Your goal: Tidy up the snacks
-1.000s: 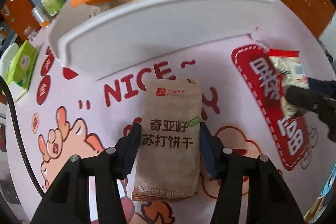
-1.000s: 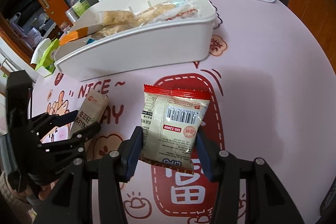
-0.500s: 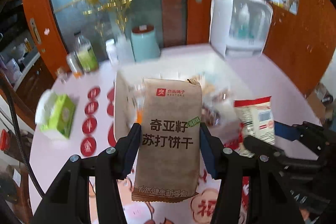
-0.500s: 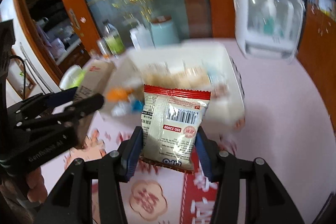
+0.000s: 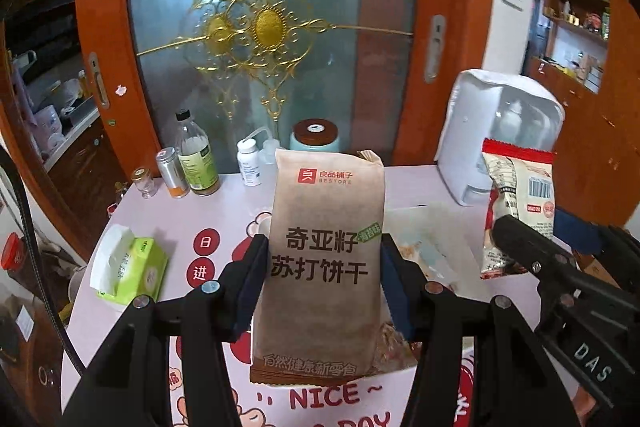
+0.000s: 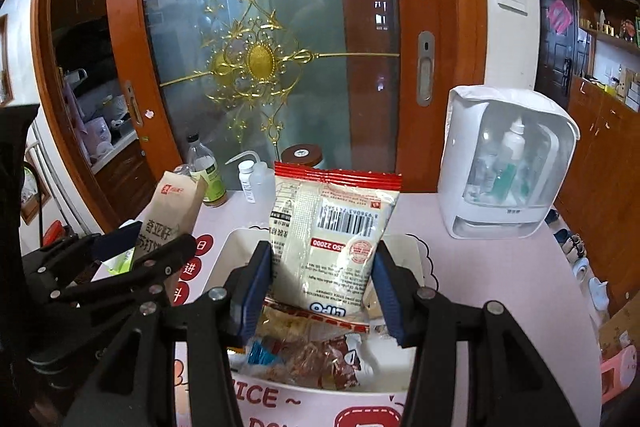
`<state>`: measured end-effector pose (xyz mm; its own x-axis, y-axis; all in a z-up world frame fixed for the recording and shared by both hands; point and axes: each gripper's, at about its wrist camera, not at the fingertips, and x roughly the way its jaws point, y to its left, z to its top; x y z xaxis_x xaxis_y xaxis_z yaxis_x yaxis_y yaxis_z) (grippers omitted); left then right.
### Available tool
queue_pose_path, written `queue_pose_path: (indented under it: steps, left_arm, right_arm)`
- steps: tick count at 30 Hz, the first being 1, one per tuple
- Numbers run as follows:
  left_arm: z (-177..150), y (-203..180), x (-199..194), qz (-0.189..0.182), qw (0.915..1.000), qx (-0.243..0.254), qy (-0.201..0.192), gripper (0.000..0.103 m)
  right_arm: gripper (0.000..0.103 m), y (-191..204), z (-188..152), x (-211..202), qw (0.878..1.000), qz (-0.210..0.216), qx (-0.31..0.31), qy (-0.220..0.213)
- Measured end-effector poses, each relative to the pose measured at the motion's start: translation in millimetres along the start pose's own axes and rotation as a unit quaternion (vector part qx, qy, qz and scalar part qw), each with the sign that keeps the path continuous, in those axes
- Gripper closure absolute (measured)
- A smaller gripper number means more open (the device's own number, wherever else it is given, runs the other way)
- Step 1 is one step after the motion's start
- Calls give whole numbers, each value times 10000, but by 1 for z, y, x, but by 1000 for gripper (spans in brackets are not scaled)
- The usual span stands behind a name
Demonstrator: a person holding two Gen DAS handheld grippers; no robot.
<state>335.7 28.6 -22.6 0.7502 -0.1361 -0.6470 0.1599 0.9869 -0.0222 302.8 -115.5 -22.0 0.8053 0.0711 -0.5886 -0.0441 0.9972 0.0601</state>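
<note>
Left gripper point(image 5: 324, 287): closed on the brown cracker packet point(image 5: 324, 259), one blue pad on each long side; the packet stands upright, lifted above the table.
Right gripper point(image 6: 322, 279): clamped on the red-edged snack bag point(image 6: 328, 239), barcode side facing the camera, print upside down; the bag is held up over the bin.
White bin point(image 6: 416, 255): sits on the pink tablecloth point(image 6: 500, 291) just below both grippers, already holding several wrapped snacks point(image 6: 304, 351), among them a blue-wrapped one and clear-wrapped ones.
Grippers to each other: side by side and near; in the left wrist view the snack bag point(image 5: 516, 211) shows at the right, in the right wrist view the cracker packet point(image 6: 170, 215) shows at the left.
Left of bin: green tissue box point(image 5: 128, 269) near the table's edge.
Far edge of table: bottles point(image 5: 196, 155), a white pill bottle point(image 5: 248, 163), a teal jar with a brown lid point(image 5: 314, 137).
Far right: white cabinet with clear front point(image 6: 508, 163), bottles inside.
Behind table: orange-framed glass door with gold ornament point(image 6: 256, 63).
</note>
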Motion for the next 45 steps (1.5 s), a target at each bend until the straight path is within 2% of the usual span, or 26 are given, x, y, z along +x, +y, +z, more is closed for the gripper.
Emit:
queue_pose_path:
  steps: [10,12,14,16,17,19,24,29,45]
  left_arm:
    - [-13,5,72,174,9981,69,589,48]
    - [-18,6,83,170,9971,117,738,41]
    - [-22,11,93,110,9961,118,870,25]
    - [-26,19,99,10,9952,2,974,15]
    - [-28,23,101,-73,9948,-80,1016,11]
    - [-30,30,101,-225,9938,-290,1054,11]
    - [-33,32,93,-229,9940,-378,997,10]
    - [-34,24,74,-193,9959,-253,842,10]
    - [-51,6,-25,-202,9988,-242,377,10]
  right_arm:
    - [52,5,-23,71,9962,-163,-168,836]
    - [52,3,-30,82,9949,-169,-158,984]
    - [52,-2,-36,92,9932,-146,-71,1153]
    - [48,-10,-42,99,9909,-40,95,1344]
    - [46,-12,-44,101,9900,-26,154,1405]
    - [37,-14,-47,101,9895,-52,216,1429]
    - [36,-12,-49,92,9909,-1,252,1323]
    - [36,-8,-50,79,9919,8,240,1247]
    - [36,-1,-61,3,9954,127,311,893]
